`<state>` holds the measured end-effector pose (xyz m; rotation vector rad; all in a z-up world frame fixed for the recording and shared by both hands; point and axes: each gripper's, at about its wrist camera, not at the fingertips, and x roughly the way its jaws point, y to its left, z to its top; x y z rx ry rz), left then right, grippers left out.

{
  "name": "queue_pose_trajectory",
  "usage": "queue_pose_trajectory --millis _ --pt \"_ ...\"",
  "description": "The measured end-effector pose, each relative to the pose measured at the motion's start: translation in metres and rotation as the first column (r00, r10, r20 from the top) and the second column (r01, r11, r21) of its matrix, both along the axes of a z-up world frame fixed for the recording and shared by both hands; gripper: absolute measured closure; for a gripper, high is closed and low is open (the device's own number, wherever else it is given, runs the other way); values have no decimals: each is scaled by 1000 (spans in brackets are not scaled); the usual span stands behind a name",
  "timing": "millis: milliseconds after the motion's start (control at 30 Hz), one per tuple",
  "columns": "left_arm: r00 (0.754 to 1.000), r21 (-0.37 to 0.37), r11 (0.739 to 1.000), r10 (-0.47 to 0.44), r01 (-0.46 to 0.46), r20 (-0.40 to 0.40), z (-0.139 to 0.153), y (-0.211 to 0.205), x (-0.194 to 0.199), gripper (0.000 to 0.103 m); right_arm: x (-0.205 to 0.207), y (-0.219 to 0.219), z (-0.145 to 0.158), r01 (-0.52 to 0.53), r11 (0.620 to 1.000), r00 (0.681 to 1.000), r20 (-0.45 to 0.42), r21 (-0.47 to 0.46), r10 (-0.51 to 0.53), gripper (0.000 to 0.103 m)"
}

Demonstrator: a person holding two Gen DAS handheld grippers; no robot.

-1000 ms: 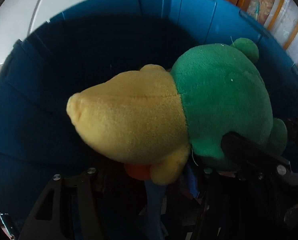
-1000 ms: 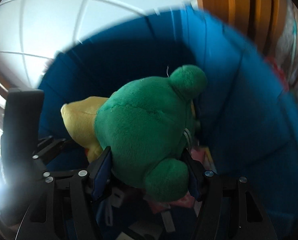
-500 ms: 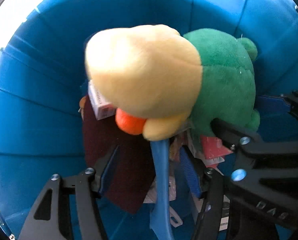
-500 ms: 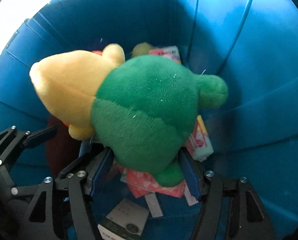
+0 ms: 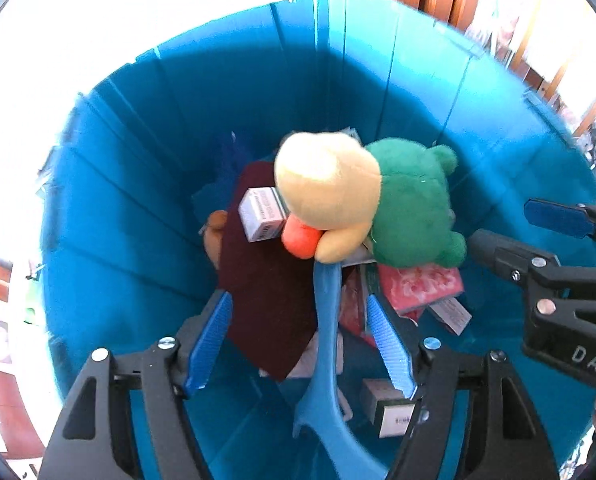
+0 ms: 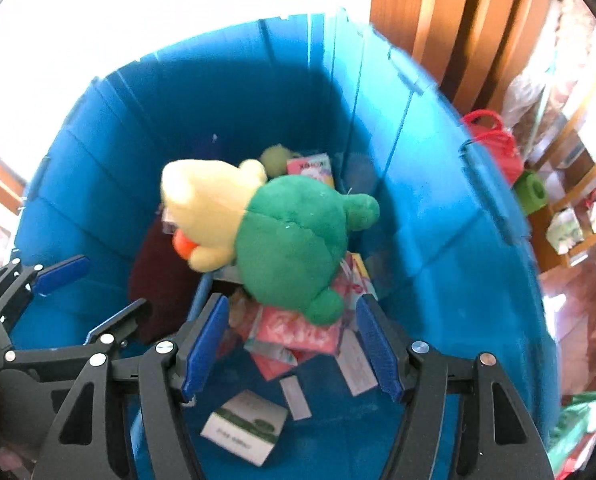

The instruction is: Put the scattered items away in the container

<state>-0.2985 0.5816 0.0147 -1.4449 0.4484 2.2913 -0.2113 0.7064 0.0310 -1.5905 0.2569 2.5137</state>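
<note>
Plush toy (image 5: 378, 204) in blue bin (image 5: 137, 184), wood furniture (image 6: 450, 20) behind

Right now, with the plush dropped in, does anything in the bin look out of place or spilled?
Nothing stands out. The plush toy lies on its side atop the heap inside the blue bin, clear of both open grippers, left gripper and right gripper. Boxes and packets lie jumbled beneath it, all inside the walls.
</note>
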Motion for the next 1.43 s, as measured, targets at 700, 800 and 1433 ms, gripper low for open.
queue_pose_trajectory --millis 700,800,1433 --pt "873 293 950 231 -107 -429 96 -243 184 0 186 -160 82 -1 1000 902 -432 27 13 0" --pt "864 301 945 255 -128 -433 95 -262 200 0 201 -183 77 -42 999 889 -456 9 41 0" --pt "834 299 924 353 -239 -423 86 -313 243 0 229 -230 70 -65 996 874 -479 54 83 0"
